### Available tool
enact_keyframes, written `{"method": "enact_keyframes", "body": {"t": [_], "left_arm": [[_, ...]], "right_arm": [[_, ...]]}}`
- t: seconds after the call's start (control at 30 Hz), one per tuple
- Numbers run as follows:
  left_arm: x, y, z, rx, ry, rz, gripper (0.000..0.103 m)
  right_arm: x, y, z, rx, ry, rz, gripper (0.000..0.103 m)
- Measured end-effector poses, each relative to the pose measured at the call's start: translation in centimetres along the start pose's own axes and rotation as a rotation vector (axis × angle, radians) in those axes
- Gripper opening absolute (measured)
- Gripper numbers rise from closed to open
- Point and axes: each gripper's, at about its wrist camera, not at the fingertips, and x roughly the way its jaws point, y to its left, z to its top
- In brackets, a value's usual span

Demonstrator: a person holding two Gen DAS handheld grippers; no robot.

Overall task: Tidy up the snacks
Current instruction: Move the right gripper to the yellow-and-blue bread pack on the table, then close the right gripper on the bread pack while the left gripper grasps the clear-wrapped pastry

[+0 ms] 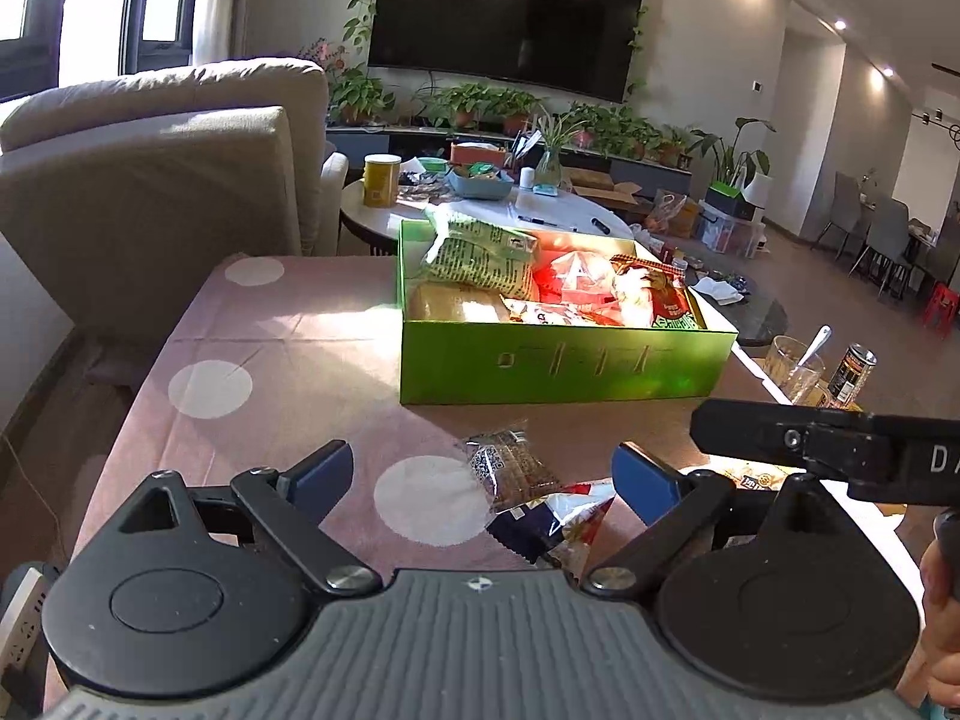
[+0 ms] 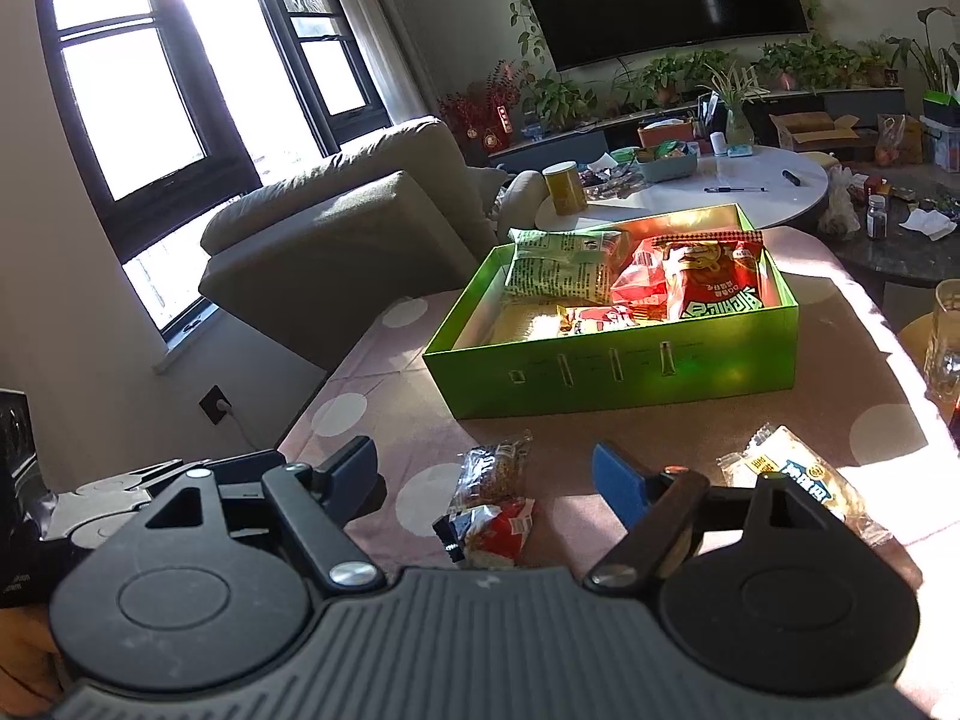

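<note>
From where I stand, most of the job looks done. The green box (image 2: 630,372) sits on the table with the dotted cloth (image 1: 210,389), well ahead of both tongs, and it already holds several bags: a pale green bag (image 2: 564,270) at its far left, a red bag with noodles printed on it (image 2: 711,282) at the right, and smaller packets under them.

Three snacks are left outside the box. A clear brown packet (image 1: 510,468) lies just ahead of the left gripper (image 1: 480,483), between the lines of its fingers, and a red and dark blue packet (image 1: 549,522) lies touching it, nearer to the tool. A yellow packet (image 2: 798,474) lies to the right of the right gripper (image 2: 486,480).

Both tongs are released and hold nothing; the left one stands wider. The pads touch no packet.

I judge the next step is to take the brown packet and bring it to the box.
</note>
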Motion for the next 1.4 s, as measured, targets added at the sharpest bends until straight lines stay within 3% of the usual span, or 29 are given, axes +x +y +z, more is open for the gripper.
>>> {"method": "enact_keyframes", "body": {"t": [0.4,0.63,0.73,0.87,1.03,1.2,1.4], "left_arm": [[2.2,-0.8,0.0,-0.005,0.044,0.018,0.093],[3.3,-1.1,0.0,-0.014,0.073,0.035,0.093],[3.5,-1.2,-0.1,-0.015,0.079,0.04,0.093],[3.6,-1.2,0.0,-0.012,0.081,0.038,0.093],[3.6,-0.9,0.0,-0.031,0.08,0.052,0.093],[3.6,-0.3,0.2,-0.07,0.074,0.065,0.093],[3.7,-1.1,0.0,-0.002,0.088,0.016,0.093]], "right_arm": [[0.2,-2.5,-0.4,0.004,-0.009,-0.074,0.059],[0.1,-6.2,0.1,-0.042,-0.03,-0.282,0.066],[0.7,-8.6,0.1,-0.013,0.006,-0.33,0.067],[2.0,-10.7,-0.5,0.04,0.076,-0.32,0.067],[3.5,-10.3,-1.8,0.05,0.164,-0.283,0.067],[3.7,-7.1,-2.6,-0.044,0.186,-0.136,0.067],[4.1,-6.5,-2.5,-0.053,0.165,-0.239,0.067]]}}
